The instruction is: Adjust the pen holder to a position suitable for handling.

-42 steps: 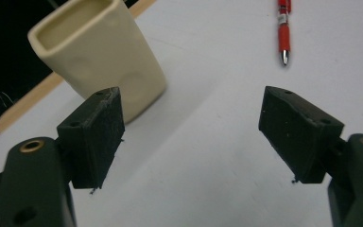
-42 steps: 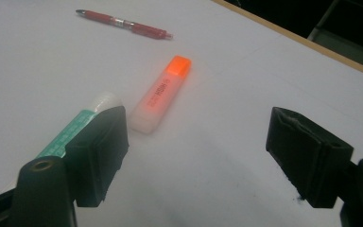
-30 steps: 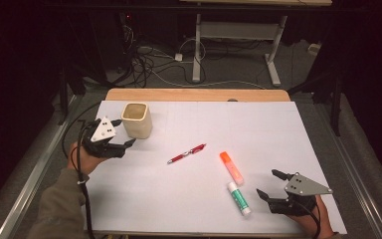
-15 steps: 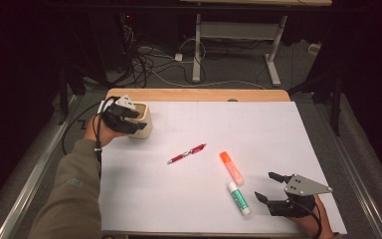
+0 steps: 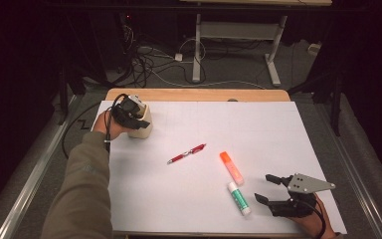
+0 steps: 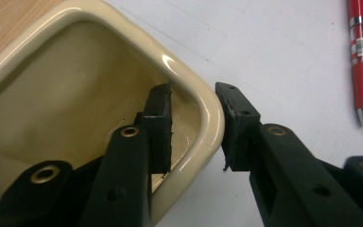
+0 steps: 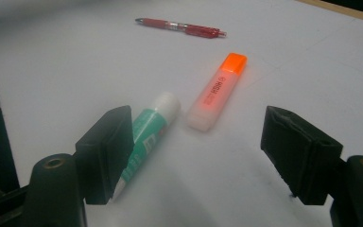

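A cream cup [image 5: 142, 128] stands at the far left of the white sheet [image 5: 278, 134]. My left gripper [image 5: 132, 115] sits over its rim. In the left gripper view the jaws [image 6: 194, 94] have just been closing on the cup's wall [image 6: 75, 94], one pad inside and one outside, both touching it. My right gripper [image 5: 263, 187] rests at the near right, open, its jaws [image 7: 198, 120] having just narrowed a little with nothing between them. Just ahead of it lie a green glue stick [image 5: 239, 197] [image 7: 151, 127] and an orange highlighter [image 5: 232, 168] [image 7: 217, 92]. A red pen [image 5: 186, 153] [image 6: 360, 61] [image 7: 179, 27] lies mid-sheet.
The sheet covers a wooden table whose far edge [image 5: 199, 94] shows bare. Beyond it are cables [image 5: 149, 59] on the floor and the legs of another desk [image 5: 197, 45]. A metal rail [image 5: 35, 174] runs along the left side.
My left hand moved right and away to the cup, and its jaws closed over the cup's wall. The right hand stayed put while its jaws drew in slightly.
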